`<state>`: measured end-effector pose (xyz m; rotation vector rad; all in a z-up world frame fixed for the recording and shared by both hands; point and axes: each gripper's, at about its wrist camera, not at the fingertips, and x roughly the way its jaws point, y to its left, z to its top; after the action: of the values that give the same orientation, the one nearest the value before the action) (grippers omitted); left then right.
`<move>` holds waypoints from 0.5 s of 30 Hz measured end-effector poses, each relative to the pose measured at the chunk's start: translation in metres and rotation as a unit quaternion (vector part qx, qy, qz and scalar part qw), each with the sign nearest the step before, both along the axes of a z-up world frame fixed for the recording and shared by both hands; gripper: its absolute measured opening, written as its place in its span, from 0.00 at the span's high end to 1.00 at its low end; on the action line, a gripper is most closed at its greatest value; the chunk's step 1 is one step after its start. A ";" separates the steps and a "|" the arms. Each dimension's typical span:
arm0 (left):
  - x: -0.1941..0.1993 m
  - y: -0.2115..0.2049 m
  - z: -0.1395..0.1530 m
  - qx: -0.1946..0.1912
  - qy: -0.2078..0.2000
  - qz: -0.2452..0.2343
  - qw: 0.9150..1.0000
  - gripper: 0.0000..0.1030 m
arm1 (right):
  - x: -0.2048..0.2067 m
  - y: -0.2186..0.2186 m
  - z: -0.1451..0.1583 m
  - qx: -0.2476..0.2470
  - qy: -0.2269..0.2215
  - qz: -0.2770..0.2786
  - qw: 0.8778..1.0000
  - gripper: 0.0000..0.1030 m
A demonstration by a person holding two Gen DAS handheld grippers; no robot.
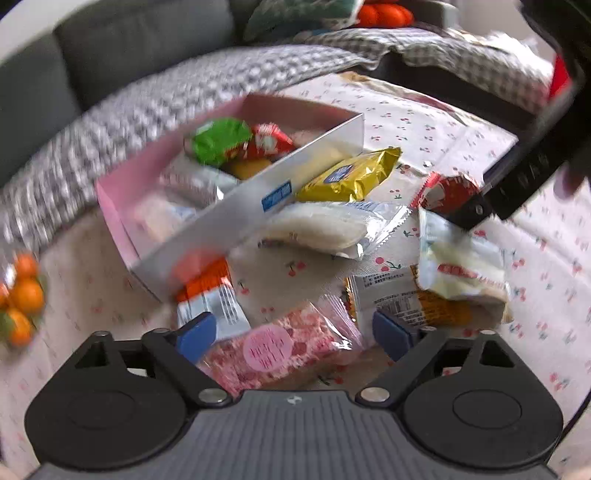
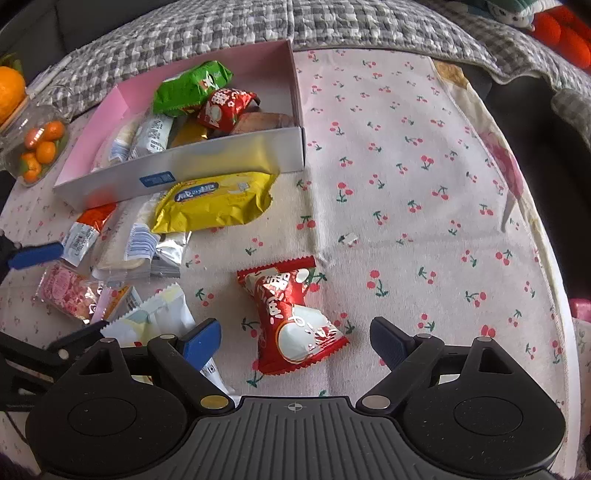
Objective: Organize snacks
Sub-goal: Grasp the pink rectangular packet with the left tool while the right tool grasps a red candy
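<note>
A pink-lined box (image 1: 317, 175) (image 2: 207, 168) holds several snacks, among them a green pack (image 2: 192, 86) and a red pack (image 2: 225, 109). My left gripper (image 1: 293, 338) is open, its jaws on either side of a pink snack bar (image 1: 280, 349) lying on the cloth. My right gripper (image 2: 295, 338) is open over a red-and-white candy pack (image 2: 291, 317) that lies between its jaws. A yellow pack (image 1: 351, 177) (image 2: 218, 203), a clear white pack (image 1: 332, 227) and an orange pack (image 1: 208, 291) lie outside the box.
The cherry-print tablecloth (image 2: 406, 166) covers the table. A jar of small oranges (image 2: 37, 147) stands left of the box. A grey checked blanket (image 2: 258, 22) lies behind. The right gripper's body (image 1: 535, 158) shows at the right of the left wrist view.
</note>
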<state>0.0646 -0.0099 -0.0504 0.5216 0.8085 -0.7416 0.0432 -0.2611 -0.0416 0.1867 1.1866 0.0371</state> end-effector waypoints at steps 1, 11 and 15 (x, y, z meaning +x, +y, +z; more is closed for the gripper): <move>0.001 0.003 0.000 -0.005 0.009 0.003 1.000 0.18 | 0.000 -0.001 -0.001 0.000 0.001 -0.001 1.000 0.13; -0.022 0.008 -0.001 0.019 0.070 -0.034 0.997 0.29 | 0.006 -0.013 -0.008 -0.023 -0.001 -0.019 1.000 0.13; -0.029 0.007 0.000 0.030 0.060 -0.034 0.997 0.28 | 0.006 -0.017 -0.004 -0.004 -0.003 -0.027 1.000 0.13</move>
<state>0.0359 -0.0028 -0.0507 0.5642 0.9307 -0.8188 0.0495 -0.2778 -0.0459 0.2110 1.1743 -0.0153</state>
